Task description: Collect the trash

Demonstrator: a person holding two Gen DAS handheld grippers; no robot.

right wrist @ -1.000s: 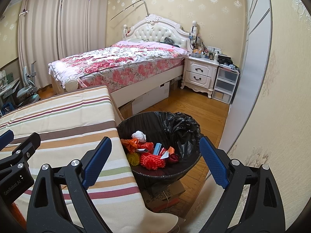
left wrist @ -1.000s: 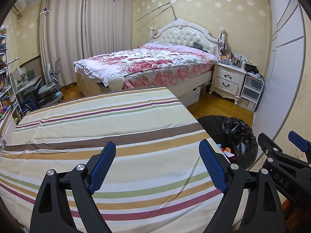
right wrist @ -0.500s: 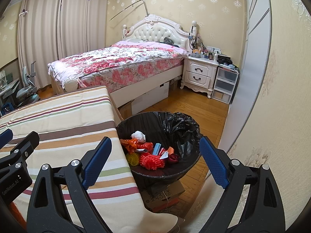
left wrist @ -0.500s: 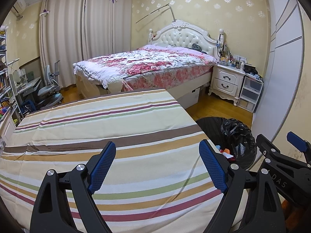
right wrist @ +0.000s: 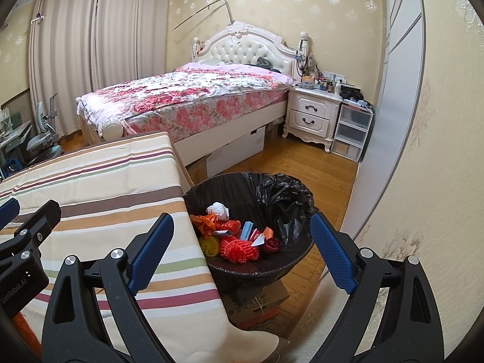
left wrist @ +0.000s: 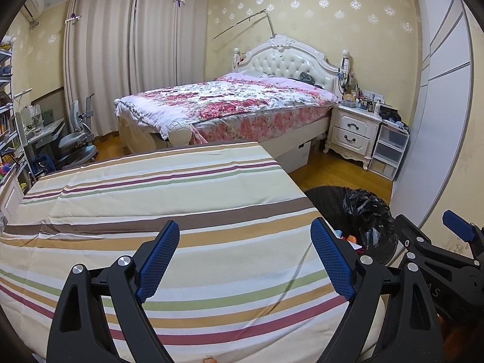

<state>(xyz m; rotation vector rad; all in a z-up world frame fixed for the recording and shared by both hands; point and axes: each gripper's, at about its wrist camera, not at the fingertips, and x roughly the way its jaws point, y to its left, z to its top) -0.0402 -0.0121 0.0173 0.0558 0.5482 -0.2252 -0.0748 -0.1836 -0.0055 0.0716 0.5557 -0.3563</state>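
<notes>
A black-lined trash bin (right wrist: pixel 281 190) stands on the floor at the table's right edge, and it also shows at the right of the left wrist view as the bin (left wrist: pixel 366 208). Inside lie a white wad (right wrist: pixel 217 210), orange wrappers (right wrist: pixel 205 222), a red mesh ball (right wrist: pixel 239 249), a yellow ball and a blue packet. My right gripper (right wrist: pixel 242 252) hangs open over the bin's near side, nothing between its blue pads. My left gripper (left wrist: pixel 245 260) is open above the striped tablecloth (left wrist: pixel 151 199), empty.
A flowered bed (left wrist: pixel 230 106) fills the far side, with a white nightstand (left wrist: pixel 354 130) and plastic drawers (left wrist: pixel 390 148) to its right. A desk chair (left wrist: pixel 75 139) and shelves stand at far left. A cardboard box (right wrist: pixel 260 299) sits under the bin. A sliding wardrobe door (right wrist: pixel 390 115) lines the right.
The left wrist view has shifted slightly, so the table and bed sit a little lower in the frame. The right gripper has stayed still over the bin.
</notes>
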